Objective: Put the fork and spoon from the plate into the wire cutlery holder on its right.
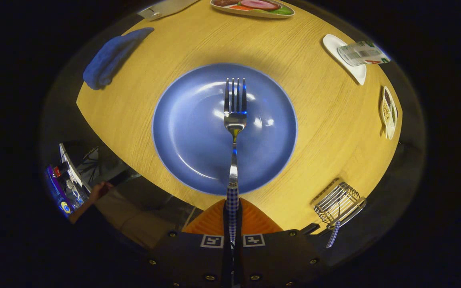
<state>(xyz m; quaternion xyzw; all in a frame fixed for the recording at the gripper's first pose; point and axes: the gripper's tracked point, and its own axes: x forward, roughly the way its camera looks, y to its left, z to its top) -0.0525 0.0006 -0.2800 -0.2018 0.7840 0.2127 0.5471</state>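
Gripper view — claw (232, 218) pinching fork (234, 120) by checked handle, tines pointing ahead over plate (182, 128). Wire cutlery holder (336, 202) lies right of fingers, at desk's near-right edge — checked-handled utensil, likely spoon (333, 236), already in it.

No words, numbers or brand names can be read anywhere. The tipped-over cup (362, 53) on the white dish (353, 69) carries printing too small and blurred to make out. The gripper (232, 224), its fingers pressed together on the fork (234, 116) handle, bears two square black-and-white coded markers (253, 240) without legible characters.
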